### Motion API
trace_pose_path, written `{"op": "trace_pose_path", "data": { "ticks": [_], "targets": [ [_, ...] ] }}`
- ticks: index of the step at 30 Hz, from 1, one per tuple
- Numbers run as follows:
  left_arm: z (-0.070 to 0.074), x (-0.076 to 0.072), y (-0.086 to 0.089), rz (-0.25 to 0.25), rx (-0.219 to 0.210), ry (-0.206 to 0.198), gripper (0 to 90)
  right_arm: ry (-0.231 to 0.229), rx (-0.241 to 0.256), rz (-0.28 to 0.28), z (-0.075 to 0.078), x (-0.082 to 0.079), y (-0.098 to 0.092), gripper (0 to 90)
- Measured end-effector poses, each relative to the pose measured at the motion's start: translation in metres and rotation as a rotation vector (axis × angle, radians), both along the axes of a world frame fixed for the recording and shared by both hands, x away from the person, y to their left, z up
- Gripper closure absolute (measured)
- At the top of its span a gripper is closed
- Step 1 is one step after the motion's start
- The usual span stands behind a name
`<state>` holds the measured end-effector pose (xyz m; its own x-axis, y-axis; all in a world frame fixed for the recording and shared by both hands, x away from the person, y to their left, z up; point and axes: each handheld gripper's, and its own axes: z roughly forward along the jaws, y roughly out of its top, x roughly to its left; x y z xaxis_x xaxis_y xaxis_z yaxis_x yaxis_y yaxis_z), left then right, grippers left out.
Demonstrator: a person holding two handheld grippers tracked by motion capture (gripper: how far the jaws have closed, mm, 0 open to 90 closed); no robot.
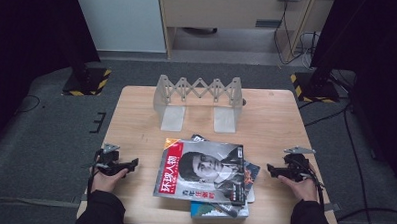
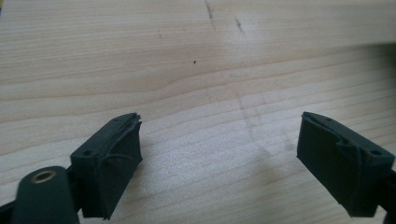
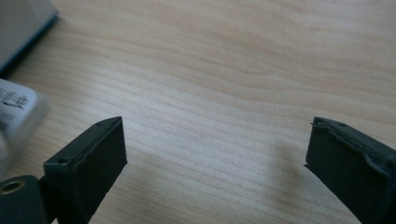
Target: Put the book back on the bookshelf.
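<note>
Holding both grippers, left [image 1: 133,164] and right [image 1: 270,169], open beside the magazine [image 1: 202,171]. I judge it thin, floppy and slick; pinch one edge.

Red panel on the top magazine [image 1: 204,170] reads 环球人物 in white characters

A laboratory or recording studio. A small wooden table [image 1: 281,120] stands on grey carpet [image 1: 45,131] between black stands whose bases [image 1: 87,81] carry yellow-and-black hazard tape. Dark curtains [image 1: 29,26] flank the area; cables [image 1: 355,147] trail across the floor near plain cabinets [image 1: 230,10].
</note>
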<state>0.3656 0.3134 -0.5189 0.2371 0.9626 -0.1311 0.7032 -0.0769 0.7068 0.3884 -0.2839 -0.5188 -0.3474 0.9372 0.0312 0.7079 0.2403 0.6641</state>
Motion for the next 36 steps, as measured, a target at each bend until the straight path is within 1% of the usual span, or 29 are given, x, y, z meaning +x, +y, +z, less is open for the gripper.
{"op": "trace_pose_path", "data": {
  "ticks": [3,4,6,7,11,13,15,17,23,24,27,29,30,31,32,33,36],
  "targets": [
    [0.007,-0.005,-0.002,0.001,-0.035,-0.016,14.4,-0.017,0.015,-0.001,0.005,-0.003,0.002,6.5],
    [0.010,-0.007,-0.004,0.001,-0.038,-0.025,14.9,-0.021,0.016,-0.006,0.007,-0.004,0.003,6.7],
    [0.016,-0.010,-0.008,-0.014,-0.016,-0.052,14.9,-0.028,0.030,-0.007,0.010,-0.006,0.003,7.5],
    [0.019,-0.012,-0.010,-0.017,-0.025,-0.062,15.3,-0.027,0.038,-0.016,0.012,-0.007,0.005,7.8],
    [0.028,-0.018,-0.019,-0.038,-0.070,-0.093,16.6,-0.059,0.051,0.003,0.020,-0.011,0.011,8.5],
    [0.031,-0.020,-0.025,-0.050,-0.084,-0.091,17.1,-0.062,0.064,-0.003,0.023,-0.013,0.015,8.8],
    [0.034,-0.023,-0.030,-0.066,-0.094,-0.090,18.4,-0.071,0.074,0.003,0.026,-0.014,0.018,8.8],
    [0.035,-0.025,-0.034,-0.079,-0.103,-0.094,19.5,-0.080,0.076,0.004,0.028,-0.016,0.021,8.8],
    [0.037,-0.029,-0.043,-0.109,-0.105,-0.100,21.0,-0.114,0.094,0.012,0.037,-0.020,0.028,8.5],
    [0.037,-0.029,-0.044,-0.112,-0.104,-0.098,21.2,-0.117,0.104,0.011,0.039,-0.021,0.028,8.5],
    [0.039,-0.031,-0.046,-0.118,-0.107,-0.111,21.2,-0.137,0.118,0.010,0.044,-0.023,0.031,8.5],
    [0.040,-0.033,-0.048,-0.119,-0.104,-0.129,20.9,-0.149,0.119,0.016,0.046,-0.025,0.033,8.5],
    [0.041,-0.034,-0.049,-0.121,-0.105,-0.130,20.6,-0.152,0.123,0.013,0.048,-0.026,0.034,8.5],
    [0.041,-0.035,-0.051,-0.125,-0.114,-0.125,20.6,-0.159,0.124,0.019,0.049,-0.026,0.035,8.5],
    [0.042,-0.036,-0.052,-0.123,-0.128,-0.098,20.8,-0.157,0.129,0.023,0.049,-0.027,0.036,8.2],
    [0.042,-0.037,-0.054,-0.130,-0.132,-0.091,20.8,-0.158,0.128,0.029,0.050,-0.027,0.037,8.1],
    [0.042,-0.041,-0.060,-0.165,-0.132,-0.098,21.9,-0.162,0.131,0.041,0.052,-0.029,0.041,8.0]
  ]
}}
